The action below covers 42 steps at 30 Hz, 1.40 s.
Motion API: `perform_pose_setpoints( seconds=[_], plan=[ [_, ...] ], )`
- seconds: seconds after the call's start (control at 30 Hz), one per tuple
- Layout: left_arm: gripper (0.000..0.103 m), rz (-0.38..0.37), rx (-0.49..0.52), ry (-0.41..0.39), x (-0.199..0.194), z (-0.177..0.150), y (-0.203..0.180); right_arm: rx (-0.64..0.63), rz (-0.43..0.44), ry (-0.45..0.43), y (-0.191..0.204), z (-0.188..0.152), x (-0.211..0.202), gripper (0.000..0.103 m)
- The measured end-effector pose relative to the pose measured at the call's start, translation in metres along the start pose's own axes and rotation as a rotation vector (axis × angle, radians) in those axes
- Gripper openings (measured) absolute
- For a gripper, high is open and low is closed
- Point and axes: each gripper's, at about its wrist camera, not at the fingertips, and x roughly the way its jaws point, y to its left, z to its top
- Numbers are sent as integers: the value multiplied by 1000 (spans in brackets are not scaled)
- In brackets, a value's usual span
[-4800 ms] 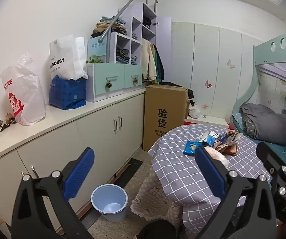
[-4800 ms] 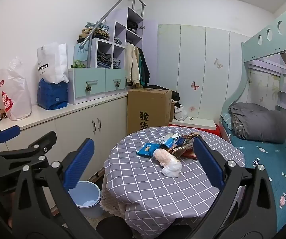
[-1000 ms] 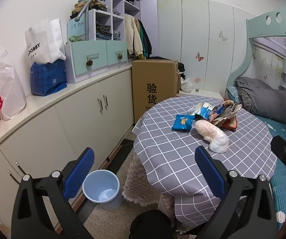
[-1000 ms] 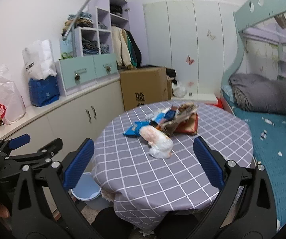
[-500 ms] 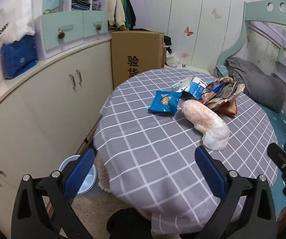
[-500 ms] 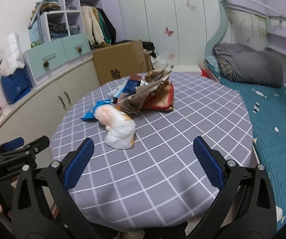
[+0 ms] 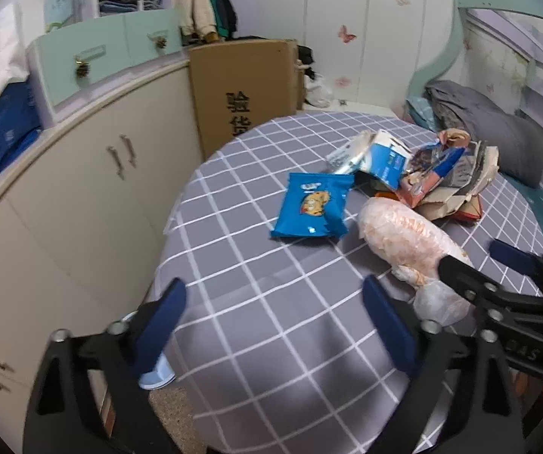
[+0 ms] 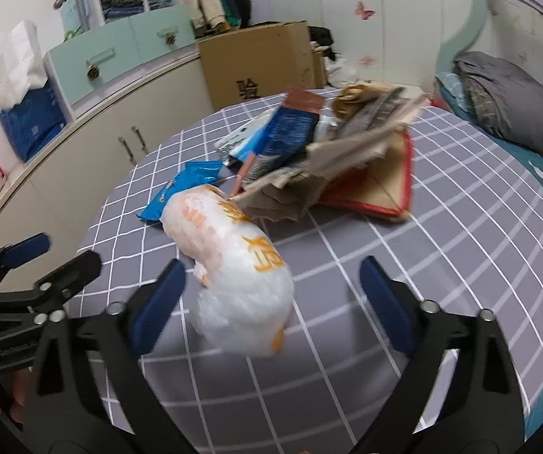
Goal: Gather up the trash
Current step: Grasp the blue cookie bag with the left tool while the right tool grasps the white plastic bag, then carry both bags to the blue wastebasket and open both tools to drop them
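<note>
Trash: a white-and-orange plastic bag [image 8: 233,265] lies on the checked counter [image 8: 460,227], nearest the viewer; a blue snack packet [image 7: 313,204] sits just beside it at 10 o'clock, and a heap of wrappers and cardboard [image 8: 347,159] touches its far end at 1 o'clock.
Right hand-held gripper [image 8: 271,291]: jaws wide, just been closing a little, the bag's near end between them but no pad pressing yet; holds nothing.
Left hand-held gripper [image 7: 275,321]: also wide and just been narrowing, only bare cloth between its jaws; empty.
Bin: a pale blue bucket [image 7: 158,374] peeks out on the floor at 7 o'clock of the counter in the left view.
Doing it well: likely centre the right jaws across the bag's bulge, pinch the plastic firmly, and lift clear of the heap so nothing drags along.
</note>
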Motion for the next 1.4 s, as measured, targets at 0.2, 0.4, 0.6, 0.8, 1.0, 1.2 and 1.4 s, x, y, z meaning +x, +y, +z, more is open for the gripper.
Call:
perform_pose_setpoints(
  seconds=[0.2,0.4,0.6,0.8,1.0,1.2,1.4],
  plan=[
    [73,-102,70,4,21,15,-14,-45,9,7,2,5,4,34],
    [68,-38,132,-5,45,33,-33,-10,12,-28,-3,1,0,33],
    [24,-37,138,71,76,40,-40,11,22,-27,-5,5,3,33],
    [2,-37,108,13,51,32,-30,9,23,-33,-3,6,0,32],
    [1,-119,12,-60,6,15,1,7,50,-50,13,1,-19,31],
    [1,-149,-55,-107,-27,-9,34,-20,73,-71,43,-3,-38,31],
    [1,-103,-141,-142,-55,-32,83,-109,141,-68,107,-8,-32,31]
  ],
)
